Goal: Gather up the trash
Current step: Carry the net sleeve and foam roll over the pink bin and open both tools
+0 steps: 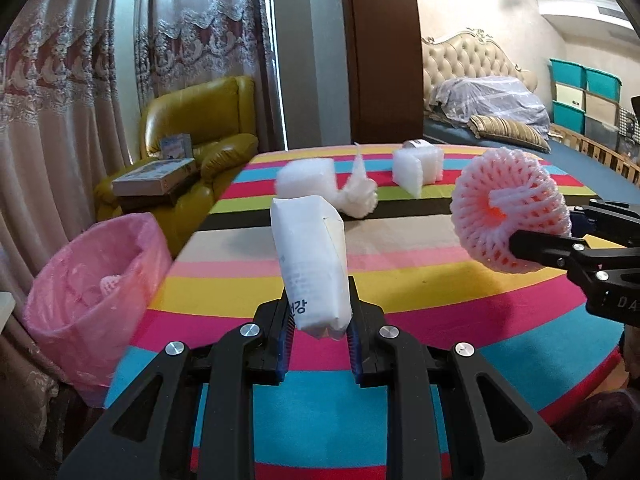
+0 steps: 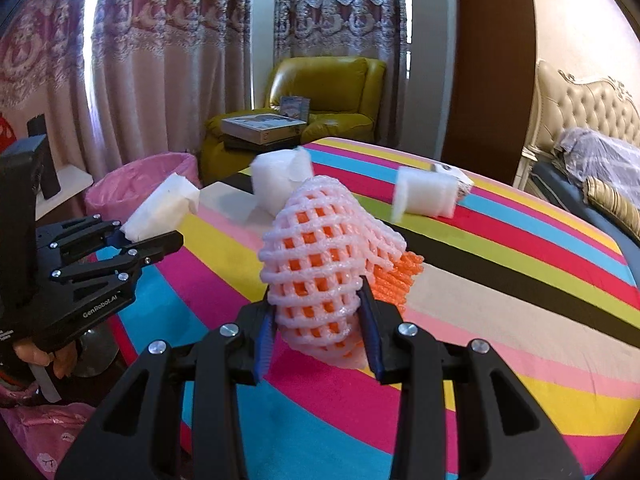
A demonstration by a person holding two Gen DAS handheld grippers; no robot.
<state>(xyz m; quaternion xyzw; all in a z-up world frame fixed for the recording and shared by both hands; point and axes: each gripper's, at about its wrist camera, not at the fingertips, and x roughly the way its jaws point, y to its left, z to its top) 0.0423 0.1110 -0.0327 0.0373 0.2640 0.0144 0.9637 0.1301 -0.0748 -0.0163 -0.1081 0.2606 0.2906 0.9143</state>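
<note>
My left gripper [image 1: 319,326] is shut on a white paper packet [image 1: 310,260] with printed letters, held above the striped table; the same packet [image 2: 160,208] shows in the right wrist view in the left gripper [image 2: 128,240]. My right gripper [image 2: 318,320] is shut on a pink and orange foam fruit net [image 2: 324,256], which appears in the left wrist view as a round pink net [image 1: 508,208] in the right gripper [image 1: 516,246]. A bin lined with a pink bag [image 1: 92,280] stands off the table's left edge, with a pink net piece inside.
White foam wraps [image 1: 308,178] [image 1: 418,168] lie on the far part of the striped tablecloth [image 1: 400,288]. A yellow armchair [image 1: 200,128] holding boxes stands behind the bin, before the curtains. A bed [image 1: 500,120] and stacked storage boxes [image 1: 584,96] are at the far right.
</note>
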